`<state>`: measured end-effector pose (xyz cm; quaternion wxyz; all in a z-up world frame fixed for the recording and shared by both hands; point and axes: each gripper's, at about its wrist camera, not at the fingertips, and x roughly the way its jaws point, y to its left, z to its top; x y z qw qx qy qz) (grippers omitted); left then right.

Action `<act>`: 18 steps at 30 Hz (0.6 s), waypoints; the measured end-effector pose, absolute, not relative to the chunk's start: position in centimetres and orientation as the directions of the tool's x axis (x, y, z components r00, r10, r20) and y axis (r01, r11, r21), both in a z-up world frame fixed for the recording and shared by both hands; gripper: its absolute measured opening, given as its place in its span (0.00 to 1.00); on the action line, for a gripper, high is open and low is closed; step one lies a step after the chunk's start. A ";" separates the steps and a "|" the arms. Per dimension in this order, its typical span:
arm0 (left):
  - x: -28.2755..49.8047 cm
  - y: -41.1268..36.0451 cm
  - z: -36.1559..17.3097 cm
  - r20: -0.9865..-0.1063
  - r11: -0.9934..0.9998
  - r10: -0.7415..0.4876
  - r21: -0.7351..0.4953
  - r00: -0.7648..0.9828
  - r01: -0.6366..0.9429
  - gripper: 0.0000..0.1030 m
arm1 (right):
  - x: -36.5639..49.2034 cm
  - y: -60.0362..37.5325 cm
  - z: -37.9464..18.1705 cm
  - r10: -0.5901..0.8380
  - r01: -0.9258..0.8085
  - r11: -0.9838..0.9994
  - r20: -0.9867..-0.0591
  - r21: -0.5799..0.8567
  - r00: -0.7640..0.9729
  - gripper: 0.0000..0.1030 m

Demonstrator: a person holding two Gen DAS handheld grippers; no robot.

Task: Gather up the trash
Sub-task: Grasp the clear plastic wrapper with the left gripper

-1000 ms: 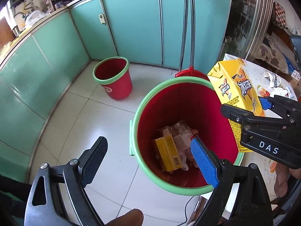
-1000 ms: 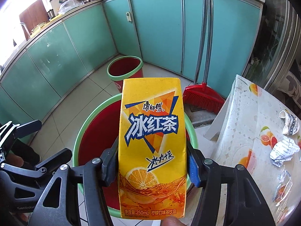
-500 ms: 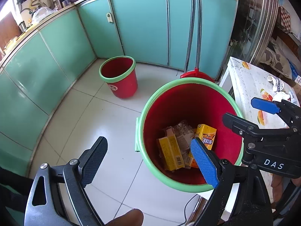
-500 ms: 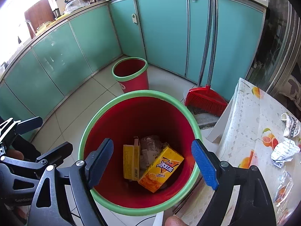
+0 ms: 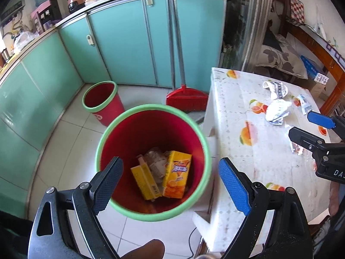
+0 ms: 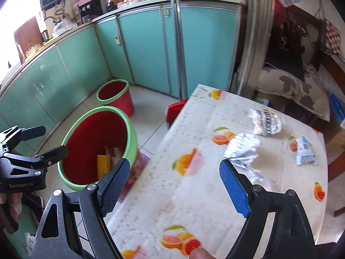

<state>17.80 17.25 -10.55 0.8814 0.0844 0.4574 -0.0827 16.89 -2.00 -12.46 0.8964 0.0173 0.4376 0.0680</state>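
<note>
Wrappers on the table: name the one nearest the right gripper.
The crumpled silver wrapper, just ahead of the open right gripper. The striped wrapper and small packet lie farther off.

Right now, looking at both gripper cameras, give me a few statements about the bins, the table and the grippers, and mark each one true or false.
1. The right gripper grips the yellow tea carton. False: it is open, with nothing between its fingers; the carton lies inside the near red bin.
2. The left gripper is open. True.
3. Crumpled wrappers lie on the fruit-print table. True.
4. Only one red bin is on the floor. False: a second red bin stands farther off, by the cabinets.
5. A red broom leans against the teal cabinets. True.
</note>
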 end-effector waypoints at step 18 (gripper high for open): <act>15.7 -5.4 -15.4 -0.872 0.928 -0.154 0.034 0.464 0.372 0.97 | 10.7 -28.2 -15.4 -0.069 0.112 0.994 -0.832 -0.008 0.550 0.83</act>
